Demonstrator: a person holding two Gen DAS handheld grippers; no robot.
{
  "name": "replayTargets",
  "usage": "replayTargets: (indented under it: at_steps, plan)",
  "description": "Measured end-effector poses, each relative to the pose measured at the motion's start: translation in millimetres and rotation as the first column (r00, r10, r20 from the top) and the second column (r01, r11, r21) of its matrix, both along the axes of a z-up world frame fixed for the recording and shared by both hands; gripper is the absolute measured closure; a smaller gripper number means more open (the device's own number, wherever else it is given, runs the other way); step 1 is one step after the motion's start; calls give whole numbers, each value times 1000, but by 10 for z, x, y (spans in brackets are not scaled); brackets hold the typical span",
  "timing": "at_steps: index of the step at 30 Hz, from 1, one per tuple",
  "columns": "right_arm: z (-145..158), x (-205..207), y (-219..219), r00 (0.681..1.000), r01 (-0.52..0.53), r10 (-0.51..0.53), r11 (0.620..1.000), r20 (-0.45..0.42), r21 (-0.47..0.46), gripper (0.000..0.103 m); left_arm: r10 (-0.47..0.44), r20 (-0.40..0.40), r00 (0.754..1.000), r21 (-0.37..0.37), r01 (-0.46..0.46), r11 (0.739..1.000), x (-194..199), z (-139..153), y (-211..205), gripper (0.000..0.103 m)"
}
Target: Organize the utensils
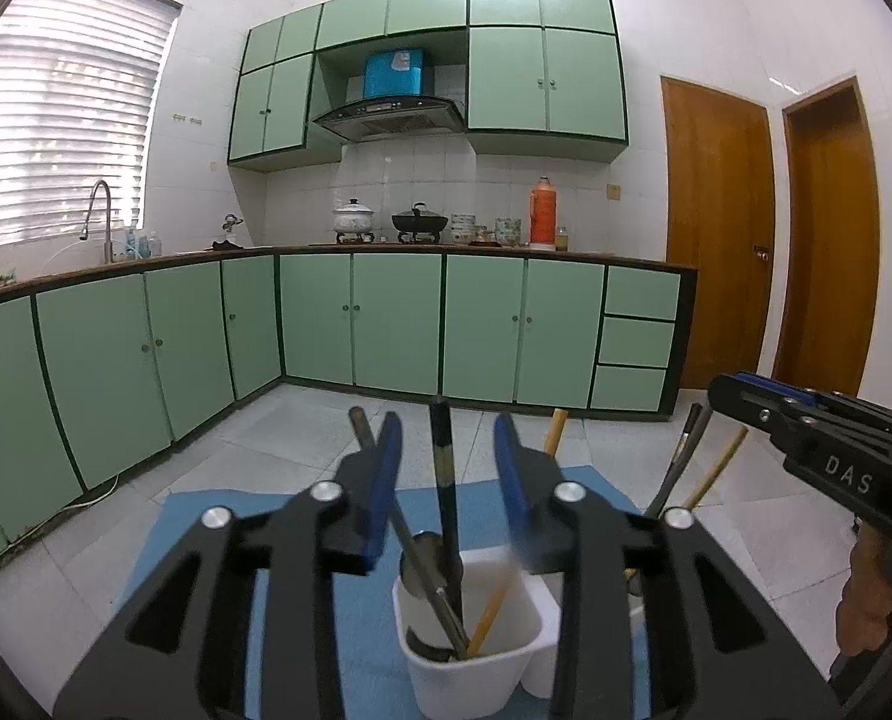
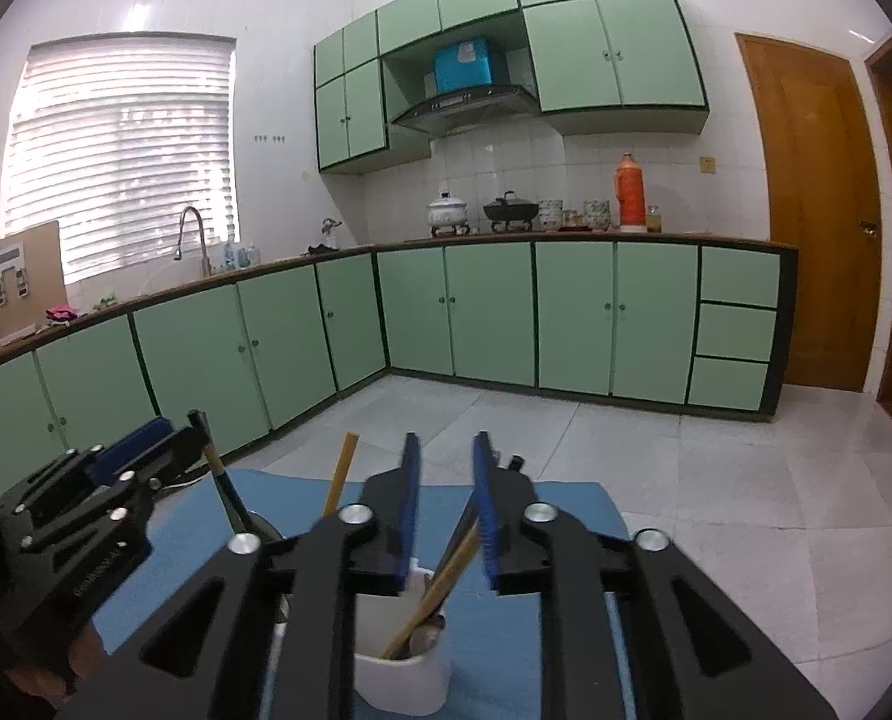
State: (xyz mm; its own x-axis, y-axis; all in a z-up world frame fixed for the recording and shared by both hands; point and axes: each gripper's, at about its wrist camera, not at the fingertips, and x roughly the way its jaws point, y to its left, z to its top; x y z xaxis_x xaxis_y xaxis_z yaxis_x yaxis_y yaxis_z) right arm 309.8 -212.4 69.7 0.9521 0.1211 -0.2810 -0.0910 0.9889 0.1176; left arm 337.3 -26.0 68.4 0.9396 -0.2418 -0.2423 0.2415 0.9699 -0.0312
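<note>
A white divided utensil holder (image 1: 475,660) stands on a blue mat (image 1: 206,540). Its near compartment holds a black-handled utensil (image 1: 444,480), a grey metal utensil (image 1: 410,546) and a wooden chopstick (image 1: 493,612). My left gripper (image 1: 448,432) is open just above it, its blue pads either side of the black handle without touching. In the right wrist view the holder (image 2: 398,678) holds wooden chopsticks (image 2: 434,600) and a spoon. My right gripper (image 2: 446,450) is open above that compartment, empty. The left gripper also shows there (image 2: 146,438), and the right one in the left view (image 1: 739,387).
The mat lies on a table over a white tiled floor (image 2: 685,480). Green cabinets (image 1: 386,324) run along the far walls under a counter with pots and an orange thermos (image 1: 543,213). Wooden doors (image 1: 715,228) stand at right. A sink faucet (image 1: 101,210) is at left.
</note>
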Motion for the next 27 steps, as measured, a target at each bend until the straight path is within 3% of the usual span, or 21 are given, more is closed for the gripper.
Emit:
replayTargets:
  at_steps: [4,7,16,21,27]
  plan:
    - [-14,-193,-60,1000,8,-8,1000,8,5,64,8,8,1000,-20,-8,1000,-168,29,83,51]
    - [-45,-345,-86,1000,10,-10,1000,8,8,57,17,1,1000,-29,-17,999,-294,34,133,45]
    - [-228,-885,-144,1000,25,-25,1000,-9,-6,21,23,-38,999,-32,-24,999,-745,-104,229,14]
    - [-358,-1139,-151,999,18,-18,1000,-38,-17,10,22,-99,995,-34,-26,999,-980,-238,297,7]
    - [-507,-1434,-160,996,45,-48,998,-73,-51,6,38,-148,988,-1,-38,999,-1252,-384,342,5]
